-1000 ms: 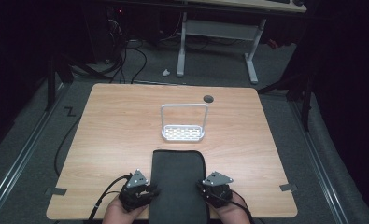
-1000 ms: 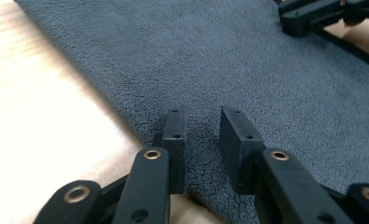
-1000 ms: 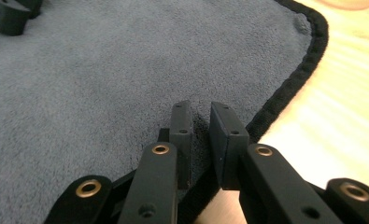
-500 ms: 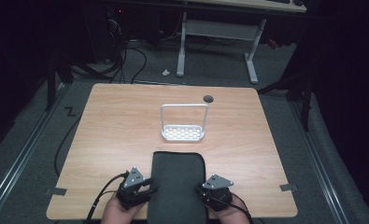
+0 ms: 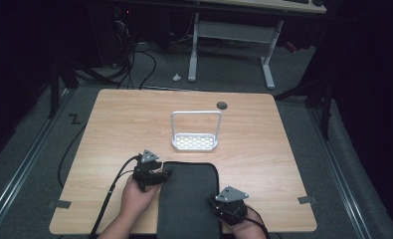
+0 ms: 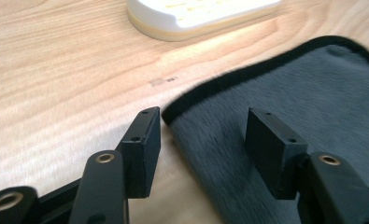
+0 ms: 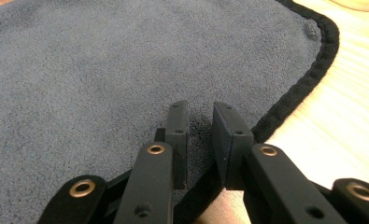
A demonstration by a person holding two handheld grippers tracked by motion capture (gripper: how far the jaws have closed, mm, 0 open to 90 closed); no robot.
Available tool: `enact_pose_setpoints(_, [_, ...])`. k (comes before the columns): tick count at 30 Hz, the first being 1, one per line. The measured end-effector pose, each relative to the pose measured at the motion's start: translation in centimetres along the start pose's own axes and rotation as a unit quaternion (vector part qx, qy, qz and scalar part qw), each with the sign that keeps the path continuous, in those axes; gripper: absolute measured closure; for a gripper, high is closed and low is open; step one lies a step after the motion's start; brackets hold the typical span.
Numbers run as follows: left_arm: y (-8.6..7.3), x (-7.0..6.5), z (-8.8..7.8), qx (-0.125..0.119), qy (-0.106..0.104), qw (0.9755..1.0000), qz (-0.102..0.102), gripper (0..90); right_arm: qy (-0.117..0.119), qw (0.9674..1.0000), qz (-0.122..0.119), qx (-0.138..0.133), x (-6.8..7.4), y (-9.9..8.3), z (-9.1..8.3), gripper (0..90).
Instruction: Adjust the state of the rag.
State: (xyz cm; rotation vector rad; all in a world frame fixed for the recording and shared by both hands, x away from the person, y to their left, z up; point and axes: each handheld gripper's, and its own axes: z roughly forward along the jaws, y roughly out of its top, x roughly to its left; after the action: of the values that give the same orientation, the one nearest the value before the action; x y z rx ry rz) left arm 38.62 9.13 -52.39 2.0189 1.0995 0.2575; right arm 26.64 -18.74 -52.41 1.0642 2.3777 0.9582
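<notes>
The dark cloth (image 5: pixel 189 201) lies flat at the table's (image 5: pixel 109 129) near edge. The left gripper (image 5: pixel 160 175), jaws just opened and apart, straddles its far left corner. The right gripper (image 7: pixel 201 135), jaws nearly together, pinches a fold near its right hem. A white rack (image 5: pixel 195 142) stands beyond.

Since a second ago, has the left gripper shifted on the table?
Yes. The left gripper has moved up the cloth's left edge, nearer the white rack, and its jaws have just been opening, straddling the cloth's border.
</notes>
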Motion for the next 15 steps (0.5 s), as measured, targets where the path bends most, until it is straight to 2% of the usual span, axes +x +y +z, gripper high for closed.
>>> enact_pose_setpoints(5, [0.21,0.35,0.8,0.006,0.002,0.9999,-0.012,47.1,0.003,1.0,0.001,-0.003,-0.08,-0.04,0.05,77.6])
enact_pose_setpoints(10, [-0.25,-0.19,0.92,-0.008,0.013,0.9998,0.009,59.9,0.004,1.0,0.002,-0.004,-0.13,-0.04,0.07,77.6])
enact_pose_setpoints(12, [-0.47,-0.24,0.86,-0.011,0.005,0.9999,0.013,67.7,0.005,1.0,0.001,-0.003,-0.16,-0.03,0.05,77.3])
enact_pose_setpoints(15, [-0.74,-0.12,0.72,-0.016,-0.007,0.9997,0.015,74.3,0.01,0.9999,0.011,-0.003,-0.34,0.02,0.01,75.5])
